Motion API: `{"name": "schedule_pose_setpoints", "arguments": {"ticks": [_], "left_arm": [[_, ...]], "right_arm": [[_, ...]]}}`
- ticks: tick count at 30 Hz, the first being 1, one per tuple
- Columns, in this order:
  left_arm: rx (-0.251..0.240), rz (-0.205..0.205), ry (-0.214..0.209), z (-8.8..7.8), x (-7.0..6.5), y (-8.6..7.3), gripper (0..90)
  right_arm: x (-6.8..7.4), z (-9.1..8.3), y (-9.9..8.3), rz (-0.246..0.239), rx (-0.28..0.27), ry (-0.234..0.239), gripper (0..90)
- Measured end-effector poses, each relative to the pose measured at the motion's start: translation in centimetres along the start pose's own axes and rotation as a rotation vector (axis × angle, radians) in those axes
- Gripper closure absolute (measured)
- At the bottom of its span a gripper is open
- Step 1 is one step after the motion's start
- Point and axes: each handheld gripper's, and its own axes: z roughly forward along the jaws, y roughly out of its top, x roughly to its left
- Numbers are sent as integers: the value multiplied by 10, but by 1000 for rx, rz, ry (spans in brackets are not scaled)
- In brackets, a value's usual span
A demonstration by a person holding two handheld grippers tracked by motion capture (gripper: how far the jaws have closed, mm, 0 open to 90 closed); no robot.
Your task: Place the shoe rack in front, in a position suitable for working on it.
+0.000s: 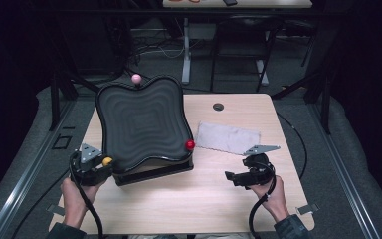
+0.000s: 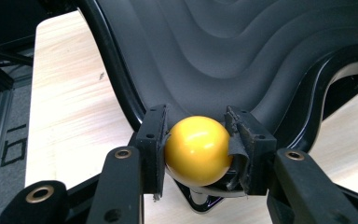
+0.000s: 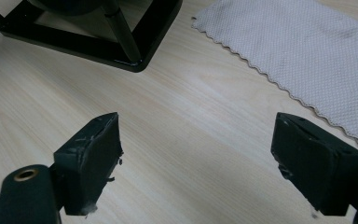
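Observation:
A black wavy-ridged tray (image 1: pixel 139 122) rests tilted on a black frame stand (image 1: pixel 154 172) at the table's left. Coloured ball knobs stick out at its corners: pink (image 1: pixel 136 78) at the far side, red (image 1: pixel 190 145) at the right, yellow (image 1: pixel 107 161) at the near left. My left gripper (image 1: pixel 102 164) is shut on the yellow ball (image 2: pixel 196 150), both pads pressing its sides, with the tray's rim (image 2: pixel 121 88) just beyond. My right gripper (image 1: pixel 230 177) stands open low over bare wood, right of the stand, its jaws (image 3: pixel 196 163) wide apart with nothing between them.
A grey cloth (image 1: pixel 227 138) lies flat on the wooden table (image 1: pixel 204 199) right of the tray, its scalloped edge (image 3: pixel 270 77) near my right gripper. A dark round grommet (image 1: pixel 218 106) sits at the back. The stand's corner post (image 3: pixel 121 35) is ahead-left of the right gripper.

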Motion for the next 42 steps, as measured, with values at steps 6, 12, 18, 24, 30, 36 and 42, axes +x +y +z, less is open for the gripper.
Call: {"name": "schedule_pose_setpoints", "arguments": {"ticks": [6, 12, 18, 24, 30, 36, 42], "left_arm": [[7, 11, -6, 7, 15, 5, 600], [9, 18, -28, 12, 30, 8, 599], [11, 4, -23, 17, 42, 10, 597], [13, -17, -19, 21, 51, 12, 598], [14, -38, 6, 25, 52, 15, 600], [10, -48, 10, 30, 59, 17, 600], [7, -43, -9, 36, 70, 21, 599]], "right_arm": [[-5, 2, -2, 11, -2, -3, 151], [-11, 5, -4, 23, 17, -7, 154], [-13, 6, -6, 29, 23, -9, 155], [-16, 7, -6, 39, 25, -8, 156], [-19, 8, -6, 43, 30, -4, 157], [-21, 9, -6, 54, 27, -9, 158], [-23, 13, -4, 51, 40, -7, 155]]}}
